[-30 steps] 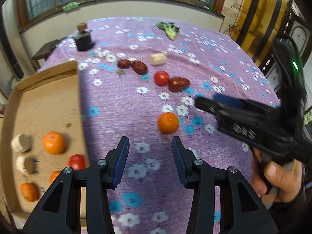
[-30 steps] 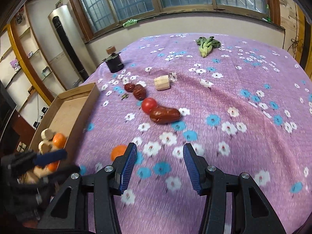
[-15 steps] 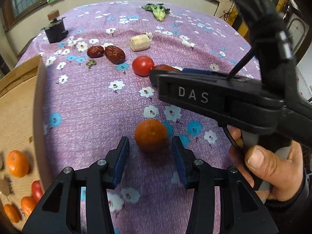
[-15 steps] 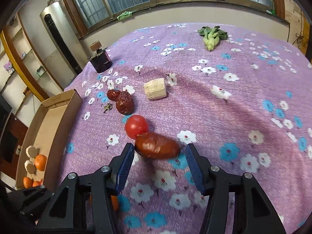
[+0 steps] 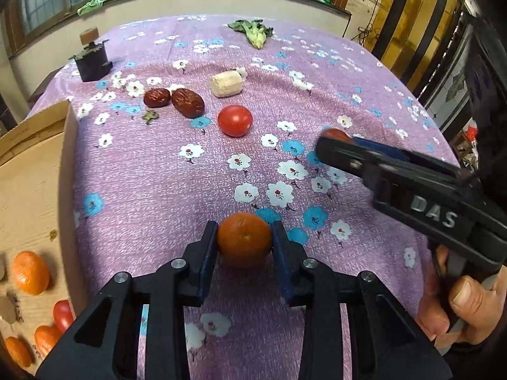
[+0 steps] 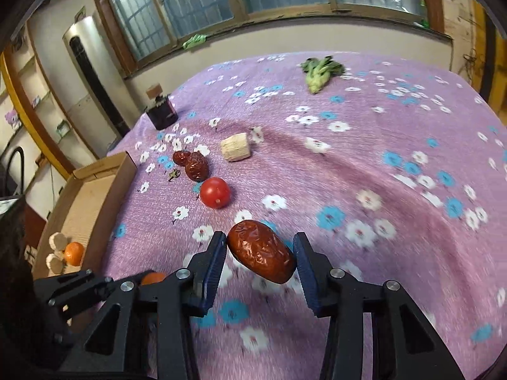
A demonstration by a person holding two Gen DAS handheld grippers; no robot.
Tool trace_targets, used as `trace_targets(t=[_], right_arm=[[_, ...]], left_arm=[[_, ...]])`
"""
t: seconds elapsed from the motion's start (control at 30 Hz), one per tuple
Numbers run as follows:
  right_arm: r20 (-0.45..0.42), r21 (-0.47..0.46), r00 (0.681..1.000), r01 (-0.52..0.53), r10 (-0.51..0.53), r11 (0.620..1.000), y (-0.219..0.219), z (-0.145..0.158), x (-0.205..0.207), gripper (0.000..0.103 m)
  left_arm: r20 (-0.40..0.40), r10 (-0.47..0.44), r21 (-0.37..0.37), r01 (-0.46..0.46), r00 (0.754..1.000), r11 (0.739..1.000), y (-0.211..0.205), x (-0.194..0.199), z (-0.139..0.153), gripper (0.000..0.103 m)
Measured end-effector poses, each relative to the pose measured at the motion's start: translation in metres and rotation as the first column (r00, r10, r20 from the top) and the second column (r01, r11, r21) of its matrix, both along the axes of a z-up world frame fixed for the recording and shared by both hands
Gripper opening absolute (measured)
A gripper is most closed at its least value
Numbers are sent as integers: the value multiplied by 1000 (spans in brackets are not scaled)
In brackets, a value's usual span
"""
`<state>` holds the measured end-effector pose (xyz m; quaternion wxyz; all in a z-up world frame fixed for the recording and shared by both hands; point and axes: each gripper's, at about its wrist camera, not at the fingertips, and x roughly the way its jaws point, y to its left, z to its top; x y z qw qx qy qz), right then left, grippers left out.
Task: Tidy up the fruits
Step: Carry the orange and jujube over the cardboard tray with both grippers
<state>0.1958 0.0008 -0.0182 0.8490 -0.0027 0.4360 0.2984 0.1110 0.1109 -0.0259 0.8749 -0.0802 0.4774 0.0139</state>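
We saw the left hand-held gripper (image 5: 244, 240) closing on a tangerine (image 5: 244, 239), pads touching it, while the right hand-held gripper (image 6: 259, 253) closed around a large date (image 6: 260, 251), contact unclear. Its tips hid most of that date from the left view. Both fruits lay on the bench's purple flowered cloth (image 5: 158, 174), beside a cardboard tray (image 5: 28, 183), under windows.

Between my left jaws sits a mandarin orange (image 5: 244, 240), round and bright, resting on the cloth with a pad touching each flank. Between my right jaws lies a large dried red date (image 6: 261, 251), wrinkled and glossy, slanted with one end against the left pad. Farther off on the cloth a red tomato (image 5: 235, 120) stands alone. Beyond it two smaller dried dates (image 5: 174, 100) lie side by side, touching. The cardboard box (image 5: 31, 171) at the left edge already holds mandarins (image 5: 30, 273), one red tomato (image 5: 63, 315) and, seen from my right camera, pale round pieces (image 6: 57, 247) beside an orange.
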Motion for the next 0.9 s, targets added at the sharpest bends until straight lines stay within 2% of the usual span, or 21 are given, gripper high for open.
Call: trace_targets(t=[0.33, 0.9], right_arm=[[17, 75, 999, 34, -35, 997, -31, 27, -35, 45], [64, 97, 997, -57, 51, 994, -2, 51, -84, 45]], left_arm=[[82, 32, 41, -35, 996, 999, 7, -30, 31, 30], [161, 140, 50, -150, 977, 987, 50, -81, 61, 30]])
